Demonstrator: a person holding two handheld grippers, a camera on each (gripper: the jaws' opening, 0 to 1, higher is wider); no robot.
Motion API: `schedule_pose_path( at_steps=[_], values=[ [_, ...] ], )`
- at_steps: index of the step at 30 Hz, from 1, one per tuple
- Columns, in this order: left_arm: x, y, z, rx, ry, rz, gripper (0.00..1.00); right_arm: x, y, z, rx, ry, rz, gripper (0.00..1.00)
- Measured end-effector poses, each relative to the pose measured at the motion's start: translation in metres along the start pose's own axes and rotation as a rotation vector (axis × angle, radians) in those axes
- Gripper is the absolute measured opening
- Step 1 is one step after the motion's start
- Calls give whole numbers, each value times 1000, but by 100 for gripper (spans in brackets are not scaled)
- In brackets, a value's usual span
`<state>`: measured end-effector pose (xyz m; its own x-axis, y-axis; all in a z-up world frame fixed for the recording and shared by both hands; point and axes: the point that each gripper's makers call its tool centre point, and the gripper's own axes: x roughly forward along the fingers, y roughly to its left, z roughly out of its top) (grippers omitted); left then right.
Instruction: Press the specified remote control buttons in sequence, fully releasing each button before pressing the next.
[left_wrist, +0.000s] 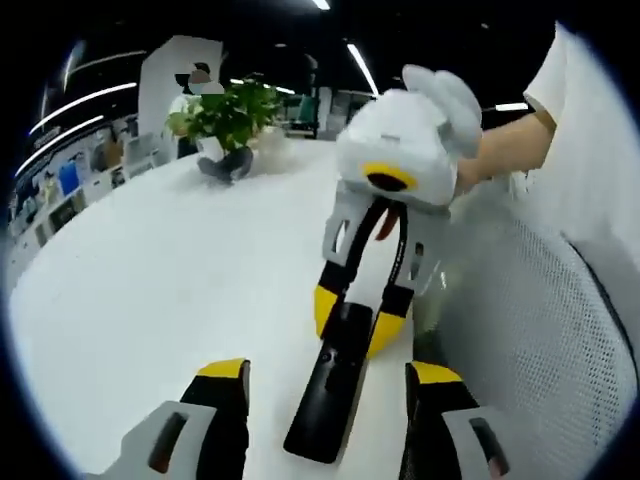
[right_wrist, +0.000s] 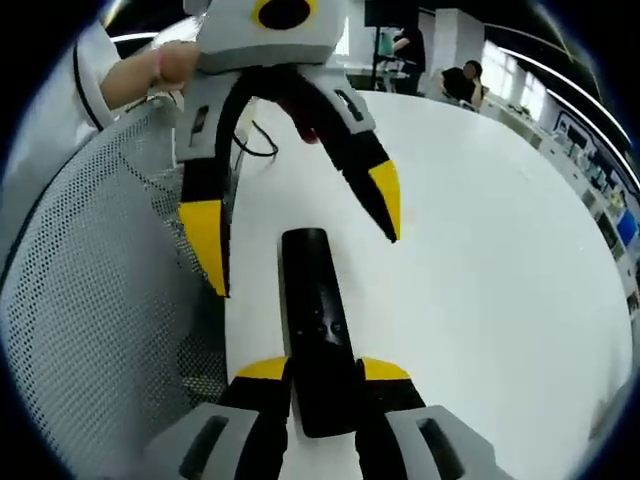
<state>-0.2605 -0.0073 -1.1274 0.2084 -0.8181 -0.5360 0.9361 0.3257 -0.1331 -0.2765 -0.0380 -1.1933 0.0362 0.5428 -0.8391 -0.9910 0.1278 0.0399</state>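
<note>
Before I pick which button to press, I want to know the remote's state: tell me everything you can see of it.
The remote is a long, slim black bar, plastic by the look, with a smooth, slightly glossy top. It lies flat on the white table, near the edge beside a mesh chair back. A few small buttons show faintly at mid-length; their markings are too small to read. The right gripper has its yellow-tipped jaws closed on one end, while the left gripper is open, its jaws on either side of the other end without touching.

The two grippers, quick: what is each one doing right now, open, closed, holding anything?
Left gripper: open, jaws either side of the black remote control, not gripping it.
Right gripper: closed on the remote's end.
</note>
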Motion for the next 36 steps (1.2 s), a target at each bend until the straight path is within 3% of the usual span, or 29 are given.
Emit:
schedule_pose_path(
  at_steps=[6, 11, 21, 24, 27, 36],
  values=[
    [-42, 8, 43, -58, -231, 108, 85, 0, -1, 0, 12, -4, 0, 22],
    [-75, 9, 67, -52, -377, 202, 92, -2, -1, 3, 42, -23, 14, 24],
    [-115, 6, 74, -44, -459, 357, 100, -4, 1, 5, 43, -18, 28, 25],
    [-132, 12, 81, -81, -534, 405, 100, -3, 2, 4, 21, -2, 33, 22],
    [-144, 20, 83, -100, -568, 443, 100, -3, 1, 3, 15, 7, 45, 22],
    [-164, 34, 79, -122, -588, 524, 100, -4, -11, 3, 2, 30, 53, 21]
  ],
)
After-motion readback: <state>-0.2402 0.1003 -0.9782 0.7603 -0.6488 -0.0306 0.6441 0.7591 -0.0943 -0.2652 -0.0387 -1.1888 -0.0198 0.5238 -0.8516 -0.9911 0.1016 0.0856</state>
